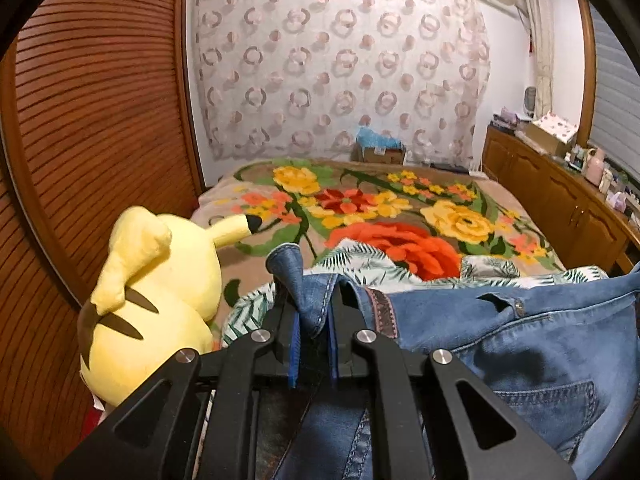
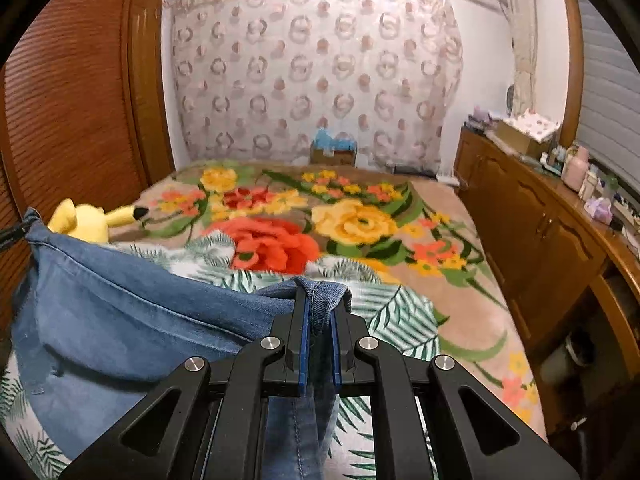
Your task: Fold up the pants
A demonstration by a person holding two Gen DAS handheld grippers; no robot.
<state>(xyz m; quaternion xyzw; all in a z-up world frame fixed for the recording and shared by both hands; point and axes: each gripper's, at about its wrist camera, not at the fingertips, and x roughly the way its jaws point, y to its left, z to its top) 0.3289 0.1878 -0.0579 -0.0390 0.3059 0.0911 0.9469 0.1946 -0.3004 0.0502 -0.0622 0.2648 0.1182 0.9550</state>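
I saw the bed (image 2: 452,216) filling most of both views, w/ a big floral blanket (image 1: 404,208) over it and a leaf-print sheet (image 2: 400,312) on the near part. Curtain (image 1: 340,68) w/ ring pattern hung on the far wall; slatted wood door (image 1: 100,100) on the left, wood cabinet (image 2: 532,216) along the right, cluttered on top.

Jeans (image 1: 520,344) hung stretched betw. my two claws, above the leaf sheet at the near end of the bed. Back pocket and a belt loop w/ rivet showed in the left view; there was a patterned band inside the waist, but I couldn't read any writing on it.

Yellow plush (image 1: 160,292) sat at the bed's left edge, just beside the jeans.

Cardboard box (image 1: 382,154) stood past the foot of the bed; print on it too blurred to read.

Left claw (image 1: 314,320) was clamped on a bunched denim edge. Right claw (image 2: 319,312) was clamped on a denim hem, cloth poking up betw. the blue pads (image 2: 305,340). No brand or label legible anywhere.
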